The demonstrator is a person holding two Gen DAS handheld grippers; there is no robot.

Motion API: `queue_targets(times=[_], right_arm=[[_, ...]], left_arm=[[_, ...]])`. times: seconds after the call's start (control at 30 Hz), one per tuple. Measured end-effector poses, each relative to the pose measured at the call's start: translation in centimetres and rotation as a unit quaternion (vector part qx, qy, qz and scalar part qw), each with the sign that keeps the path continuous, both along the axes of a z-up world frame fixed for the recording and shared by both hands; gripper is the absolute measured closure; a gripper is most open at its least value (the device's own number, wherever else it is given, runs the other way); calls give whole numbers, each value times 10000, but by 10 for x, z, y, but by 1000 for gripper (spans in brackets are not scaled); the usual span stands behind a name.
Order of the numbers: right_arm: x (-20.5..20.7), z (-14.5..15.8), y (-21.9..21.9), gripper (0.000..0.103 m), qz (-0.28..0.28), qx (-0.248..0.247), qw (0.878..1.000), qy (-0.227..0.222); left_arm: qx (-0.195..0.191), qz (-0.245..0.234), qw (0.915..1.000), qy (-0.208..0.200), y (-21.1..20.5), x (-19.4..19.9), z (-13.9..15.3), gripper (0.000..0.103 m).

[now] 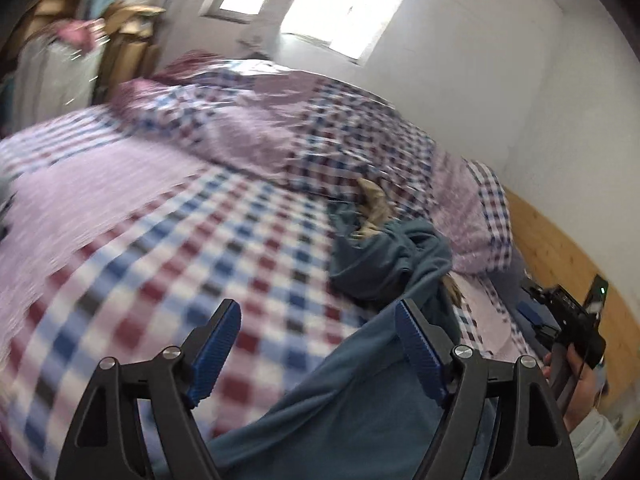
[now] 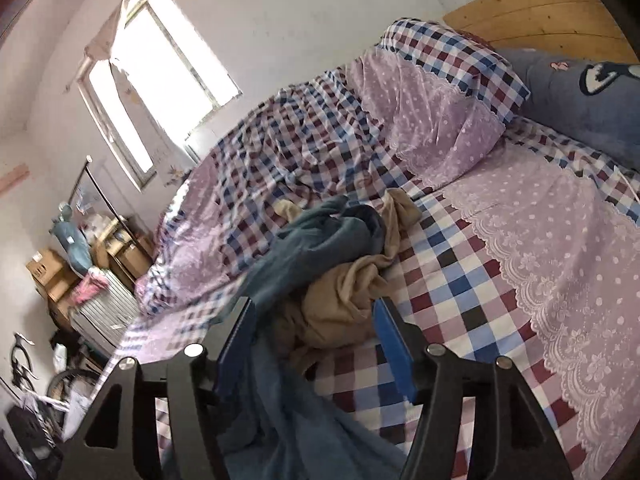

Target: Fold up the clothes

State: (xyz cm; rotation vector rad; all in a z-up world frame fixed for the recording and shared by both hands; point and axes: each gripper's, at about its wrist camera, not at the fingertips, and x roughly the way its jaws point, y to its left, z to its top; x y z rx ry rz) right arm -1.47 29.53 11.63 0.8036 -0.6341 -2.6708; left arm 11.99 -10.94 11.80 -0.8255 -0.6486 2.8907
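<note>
1. The blue garment [image 2: 308,248] lies in a bumpy heap in the middle of the bed [image 2: 460,264], and a long part of it runs toward the near edge, under both tools.
2. A tan garment [image 2: 340,300] is tangled up with it, touching on the right side.
3. Both look soft, light and floppy. They will sag and bunch up when lifted, so they need two holds, well apart.
4. The left tool [image 1: 318,344] is wide open and holds nothing. The blue cloth lies below its right finger.
5. The right tool [image 2: 314,340] is open too, with nothing pinched. The cloth sits between its fingers, but I think it is not touching them; the view is poor there.
6. A good spot to take hold is a flat edge or hem of the blue cloth near the tools, not the tangled heap.
</note>
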Motion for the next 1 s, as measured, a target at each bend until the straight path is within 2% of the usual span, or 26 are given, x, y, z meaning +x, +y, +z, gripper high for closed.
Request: queue_targets(times=[0.13, 0.23, 0.37, 0.5, 0.63, 0.67, 0.73, 0.8, 1.0], right_arm=[[-5, -5, -4, 38, 22, 496, 9988, 57], [-7, -16, 4, 37, -166, 320, 9993, -26], [-17, -30, 6, 37, -188, 117, 9995, -239], [-17, -30, 4, 37, -222, 439, 9984, -270], [-17, -28, 20, 37, -295, 211, 9991, -229], [-17, -29, 27, 37, -355, 62, 9990, -267], [-19, -32, 39, 36, -450, -197, 9982, -351], [-21, -36, 49, 36, -503, -438, 9967, -466], [-23, -42, 66, 36, -612, -897, 9924, -579]], left_arm=[[-236, -410, 9987, 166, 46, -38, 15, 20], [-640, -731, 9949, 255, 82, -62, 15, 20], [-961, -1161, 9885, 84, 120, -91, 9, 20], [-1378, -1405, 9803, 183, 156, -115, 15, 20], [-1196, -1677, 9786, 10, 174, -146, 19, 20], [-1317, -1664, 9772, -75, 180, -154, 19, 20], [-1663, -1615, 9725, -209, 192, -169, 17, 20], [-2074, -1658, 9637, -293, 206, -186, 16, 20], [-2856, -1858, 9390, -460, 243, -222, 8, 20]])
